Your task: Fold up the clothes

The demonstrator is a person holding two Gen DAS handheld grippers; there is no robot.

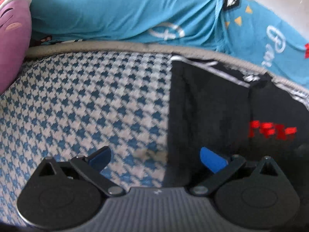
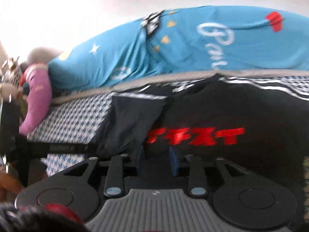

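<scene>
A black garment [image 1: 222,106] with red lettering lies on the blue-and-white houndstooth mat [image 1: 87,106]. Its straight left edge runs down the middle of the left wrist view. My left gripper [image 1: 156,159] is open wide just above the mat and straddles that edge, with nothing between its fingers. In the right wrist view the black garment [image 2: 241,112] fills the middle. A folded flap [image 2: 133,119] rises over the start of the red letters and narrows toward my right gripper [image 2: 157,159]. Its fingers stand close together with dark cloth at them.
A blue quilt [image 1: 135,9] with white stars and script is piled behind the mat's grey rim [image 1: 115,45]. A purple plush [image 1: 13,44] lies at the left edge. In the right wrist view the mat's left edge [image 2: 63,135] drops off, with clutter beyond.
</scene>
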